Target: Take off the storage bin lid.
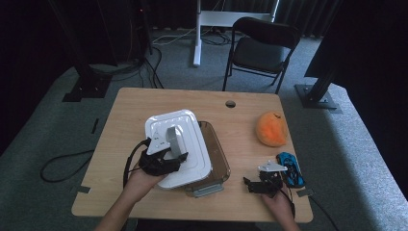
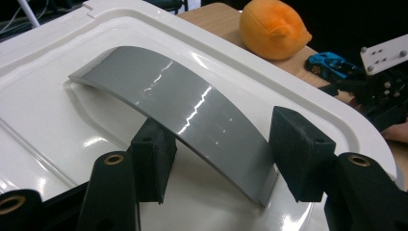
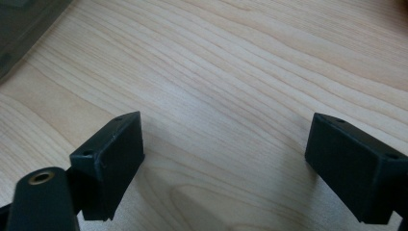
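Closest to the near edge of the wooden table (image 1: 125, 103), the right gripper (image 1: 260, 185) sits low over bare wood with its jaws spread wide and nothing between them; in the right gripper view the two black pads (image 3: 111, 161) stand well apart above the grain. Just beyond it lies a small blue toy car (image 1: 290, 168), almost touching the gripper's right side. To the left, the left gripper (image 1: 166, 156) is clamped on the grey arched handle (image 2: 183, 113) of a white lid (image 1: 180, 147), one pad pressed against each long edge of the handle. The lid is held tilted over a smoky brown transparent box (image 1: 216, 154), covering most of it and leaving the box's right wall and near corner showing. Farther back on the right rests an orange plush toy (image 1: 272, 128), well apart from the lid. Past the table's far edge stands a black folding chair (image 1: 260, 48) on grey carpet
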Demonstrator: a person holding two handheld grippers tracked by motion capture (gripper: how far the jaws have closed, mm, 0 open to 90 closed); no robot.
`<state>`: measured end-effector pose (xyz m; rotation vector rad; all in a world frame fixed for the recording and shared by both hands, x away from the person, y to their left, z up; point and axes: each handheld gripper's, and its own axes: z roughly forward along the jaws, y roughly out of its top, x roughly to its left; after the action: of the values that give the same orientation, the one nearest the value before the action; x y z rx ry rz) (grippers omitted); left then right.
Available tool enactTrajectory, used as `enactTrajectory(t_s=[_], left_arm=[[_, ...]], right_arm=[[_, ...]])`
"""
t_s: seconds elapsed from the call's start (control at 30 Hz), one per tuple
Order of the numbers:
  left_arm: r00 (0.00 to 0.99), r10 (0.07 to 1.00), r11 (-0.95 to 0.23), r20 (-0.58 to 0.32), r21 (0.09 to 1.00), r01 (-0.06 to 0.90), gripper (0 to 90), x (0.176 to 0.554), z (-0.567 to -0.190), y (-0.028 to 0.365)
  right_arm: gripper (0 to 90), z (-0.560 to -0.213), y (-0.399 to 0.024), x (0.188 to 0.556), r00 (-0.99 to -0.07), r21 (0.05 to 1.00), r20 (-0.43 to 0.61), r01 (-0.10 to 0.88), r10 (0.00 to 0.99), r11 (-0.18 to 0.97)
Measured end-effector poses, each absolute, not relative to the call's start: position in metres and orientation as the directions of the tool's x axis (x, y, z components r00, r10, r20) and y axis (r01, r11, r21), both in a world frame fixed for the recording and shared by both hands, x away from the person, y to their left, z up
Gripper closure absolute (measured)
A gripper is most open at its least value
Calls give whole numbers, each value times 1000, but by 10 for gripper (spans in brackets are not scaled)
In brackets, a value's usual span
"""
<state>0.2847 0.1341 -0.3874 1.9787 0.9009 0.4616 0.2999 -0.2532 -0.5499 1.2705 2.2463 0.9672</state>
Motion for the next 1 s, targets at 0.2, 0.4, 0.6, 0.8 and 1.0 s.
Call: enactTrajectory(t_s=[0.2,0.4,0.6,0.8,1.0], left_arm=[[655,755,-337,-19,846,413,439,282,-388,151],[633,774,-327,-16,847,420,439,280,-390,166],[608,794,-302,-12,860,412,439,275,-390,189],[587,809,-281,-14,868,409,439,270,-394,212],[588,809,-287,2,874,391,439,265,-400,225]], right_arm=[[126,-550,-253,300,-517,725,5,592,856,353],[126,-550,-253,300,-517,725,5,592,856,353],[126,-550,-253,300,-516,724,6,593,856,352],[126,-550,-253,300,-517,724,5,592,856,354],[126,-550,-253,300,-517,725,5,592,856,353]])
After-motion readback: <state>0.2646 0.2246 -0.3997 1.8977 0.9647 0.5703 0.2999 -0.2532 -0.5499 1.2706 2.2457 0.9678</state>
